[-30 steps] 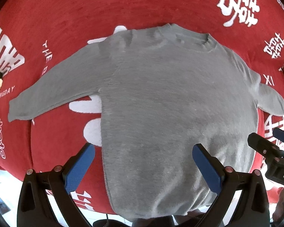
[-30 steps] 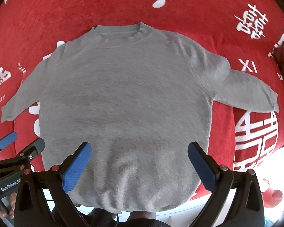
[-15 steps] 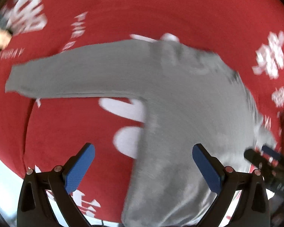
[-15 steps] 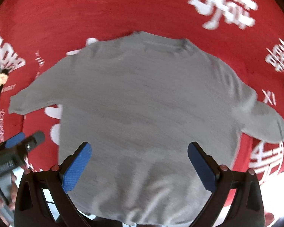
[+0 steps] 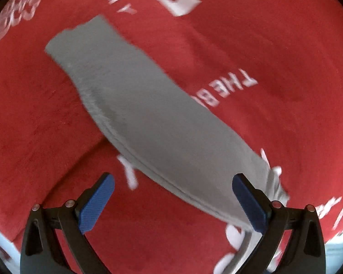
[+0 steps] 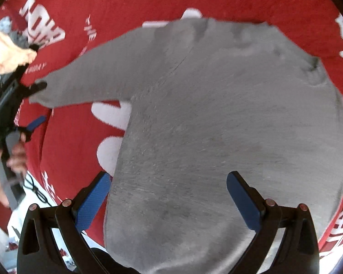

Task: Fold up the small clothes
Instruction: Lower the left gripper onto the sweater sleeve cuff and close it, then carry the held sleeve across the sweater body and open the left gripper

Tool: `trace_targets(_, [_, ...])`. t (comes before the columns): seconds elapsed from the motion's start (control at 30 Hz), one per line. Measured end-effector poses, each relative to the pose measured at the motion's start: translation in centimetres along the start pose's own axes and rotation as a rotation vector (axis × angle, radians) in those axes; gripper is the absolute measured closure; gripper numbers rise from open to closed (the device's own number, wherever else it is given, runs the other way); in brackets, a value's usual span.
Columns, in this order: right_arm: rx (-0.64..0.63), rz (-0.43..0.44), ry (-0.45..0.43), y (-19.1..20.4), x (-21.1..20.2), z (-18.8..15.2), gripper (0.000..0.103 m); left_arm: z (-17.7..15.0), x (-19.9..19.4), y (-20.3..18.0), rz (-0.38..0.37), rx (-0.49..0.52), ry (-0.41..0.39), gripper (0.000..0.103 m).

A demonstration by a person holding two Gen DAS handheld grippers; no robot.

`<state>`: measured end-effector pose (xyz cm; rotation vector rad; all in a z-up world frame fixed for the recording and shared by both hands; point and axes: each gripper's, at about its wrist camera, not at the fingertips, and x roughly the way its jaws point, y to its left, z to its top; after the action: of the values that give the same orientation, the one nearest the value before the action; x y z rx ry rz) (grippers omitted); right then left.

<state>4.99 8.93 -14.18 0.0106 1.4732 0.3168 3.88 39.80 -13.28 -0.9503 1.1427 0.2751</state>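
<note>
One grey sweater (image 6: 217, 118) lies spread flat, front up, on a red cloth (image 6: 148, 0) with white printed lettering covering the worktop. In the right wrist view the body fills most of the frame, neckline at the far side, hem at the near edge. Its left sleeve (image 5: 148, 114) stretches out to the left, flat on the cloth, cuff at the far left end.

Left tongs (image 5: 173, 203): wide open, blue pads well apart, holding nothing. They sit over the sleeve's near part; in the left wrist view the sleeve runs diagonally from the far-left cuff down to the near right, passing between the two fingers and reaching the right pad (image 5: 249, 205). Contact with the fabric cannot be told. In the right wrist view the same tongs show at the far left, by the cuff, with a hand (image 6: 13, 157) on the grip; from there one finger tip looks to be at the cuff edge, touching or not is unclear.

Right tongs (image 6: 169, 201): also wide open, nothing gripped, over the near part of the sweater body near the hem. The left pad (image 6: 91, 203) sits at the body's left side edge, the right pad over the fabric.

Some blur in both views. Crumpled pale clothes (image 6: 4, 52) sit at the far left edge.
</note>
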Motion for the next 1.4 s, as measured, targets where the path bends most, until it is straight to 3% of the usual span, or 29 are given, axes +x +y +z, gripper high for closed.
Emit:
trace_targets(0.33, [-0.024, 0.014, 0.033, 0.6, 1.7, -0.5, 0.001, 2.3, 2.3, 0.2, -0.175, -0.01, -0.043, 0.0])
trace_targets(0.43, [-0.04, 0.013, 0.028, 0.8, 1.4, -0.4, 0.001, 2.9, 3.0, -0.2, -0.17, -0.031, -0.066, 0.001])
trace_targets(0.5, [-0.046, 0.012, 0.027, 0.9, 1.1, -0.3, 0.001, 2.9, 3.2, -0.5, -0.1, -0.035, -0.093, 0.011])
trace_targets(0.57, [-0.047, 0.014, 0.019, 0.8, 0.7, -0.3, 0.001, 2.9, 3.2, -1.1, -0.03, -0.024, -0.104, 0.041])
trace_targets(0.6, [-0.045, 0.016, 0.017, 0.9, 0.7, -0.1, 0.001, 3.0, 3.3, -1.4, -0.015, -0.012, -0.104, 0.05])
trace_targets(0.67, [-0.036, 0.026, 0.016, 0.8, 0.5, 0.0, 0.001, 3.1, 3.3, -1.6, -0.067, 0.02, -0.088, 0.087])
trace_targets(0.87, [0.002, 0.045, -0.012, -0.5, -0.8, -0.5, 0.001, 2.3, 1.4, -5.4, -0.073, 0.167, -0.142, 0.089])
trace_targets(1.1, [0.095, 0.052, -0.053, -4.9, -2.7, -1.8, 0.001, -1.4, -1.0, -15.6, -0.21, 0.411, -0.152, 0.089])
trace_targets(1.27, [0.149, 0.041, -0.076, -8.9, -4.3, -3.1, 0.001, -7.3, -1.5, -23.7, -0.307, 0.588, -0.112, 0.089])
trace_targets(1.4, [0.218, 0.033, -0.096, -13.6, -5.9, -4.4, 0.001, -13.9, 1.0, -29.9, -0.321, 0.725, -0.048, 0.089])
